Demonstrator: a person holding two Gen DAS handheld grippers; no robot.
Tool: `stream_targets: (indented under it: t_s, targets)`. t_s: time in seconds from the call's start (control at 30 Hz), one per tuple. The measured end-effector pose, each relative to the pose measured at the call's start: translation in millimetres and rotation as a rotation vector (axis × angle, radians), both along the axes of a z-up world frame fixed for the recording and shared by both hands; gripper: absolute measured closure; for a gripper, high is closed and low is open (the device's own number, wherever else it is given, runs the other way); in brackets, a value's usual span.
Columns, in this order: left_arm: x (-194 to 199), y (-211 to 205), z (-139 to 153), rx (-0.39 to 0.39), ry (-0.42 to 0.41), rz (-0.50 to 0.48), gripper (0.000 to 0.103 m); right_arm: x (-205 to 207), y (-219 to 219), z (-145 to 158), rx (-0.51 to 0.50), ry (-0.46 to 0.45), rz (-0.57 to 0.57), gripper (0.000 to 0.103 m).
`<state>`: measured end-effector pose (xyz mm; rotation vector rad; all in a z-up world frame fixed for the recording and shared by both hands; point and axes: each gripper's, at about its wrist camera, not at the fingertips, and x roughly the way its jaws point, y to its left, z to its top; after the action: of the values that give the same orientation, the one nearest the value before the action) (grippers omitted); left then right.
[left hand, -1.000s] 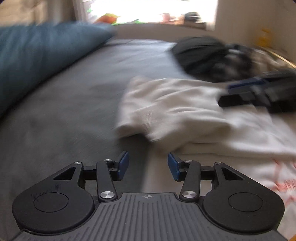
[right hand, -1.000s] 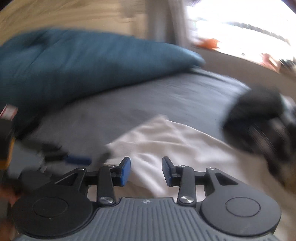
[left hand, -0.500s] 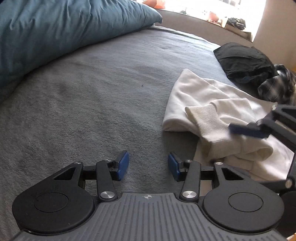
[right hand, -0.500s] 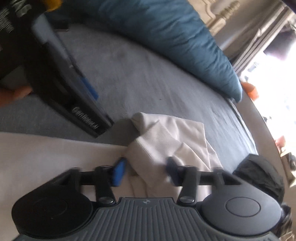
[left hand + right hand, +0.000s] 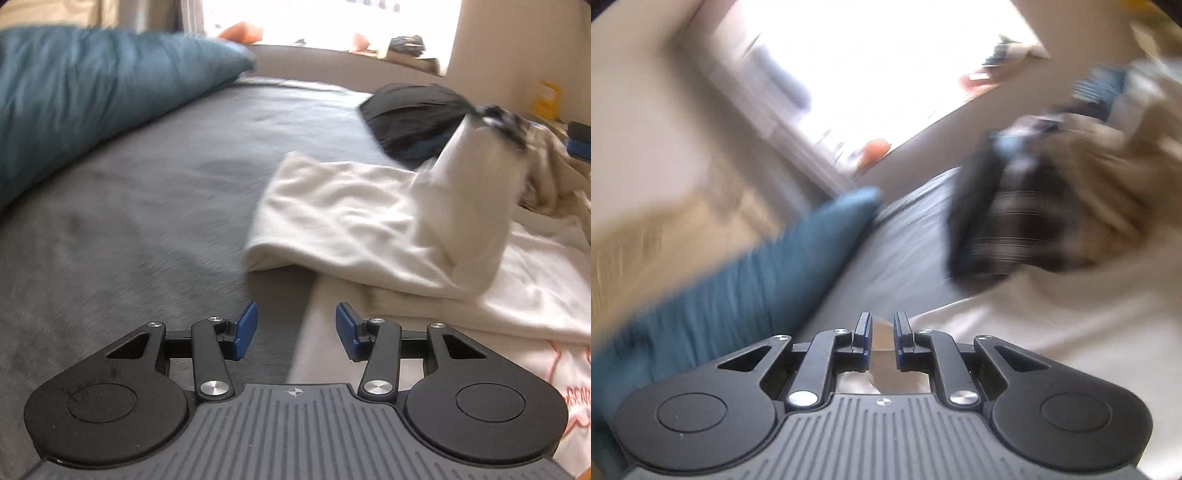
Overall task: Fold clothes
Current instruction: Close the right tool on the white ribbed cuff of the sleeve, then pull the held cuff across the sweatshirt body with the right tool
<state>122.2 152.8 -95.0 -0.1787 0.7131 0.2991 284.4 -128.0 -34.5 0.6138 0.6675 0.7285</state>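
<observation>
A cream sweatshirt (image 5: 332, 206) with pink print lies on the grey bed (image 5: 147, 221). Its sleeve (image 5: 476, 184) is pulled up and to the right, blurred with motion, toward my right gripper (image 5: 576, 146) at the picture's edge. In the right wrist view the right gripper (image 5: 882, 325) has narrow, closing jaws with cream sleeve cloth (image 5: 882, 350) pinched between the pads. My left gripper (image 5: 294, 321) hangs open just above the sweatshirt's near left edge, with nothing gripped.
A teal pillow (image 5: 92, 92) fills the bed's left side. A black garment (image 5: 406, 110), a dark plaid one (image 5: 1008, 229) and a beige one (image 5: 554, 173) are heaped at the back right. A cluttered windowsill (image 5: 369, 48) runs behind.
The right gripper closed on the sleeve cuff, rolled, and swung it up and to the right off the folded body. The left gripper stays open at the near edge.
</observation>
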Motion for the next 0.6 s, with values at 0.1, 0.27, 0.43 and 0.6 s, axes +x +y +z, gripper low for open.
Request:
stream_targets:
  t_s: [0.1,0.27,0.43,0.6]
  targets:
    - [6,-15,0,0.042,-0.008,-0.038,0.056,2,-41,-37,0.055,0.150,-0.135,0.091]
    - [14,-32,1,0.087,-0.009,-0.073,0.056,5,-70,-81,0.116,0.346,-0.239,0.088]
    - [19,-42,6,0.116,-0.040,-0.111,0.056,18,-26,-66,0.022,0.319,-0.065,0.062]
    - [30,-60,4,0.179,-0.047,-0.223,0.054,36,26,-71,-0.054,0.401,0.009,0.054]
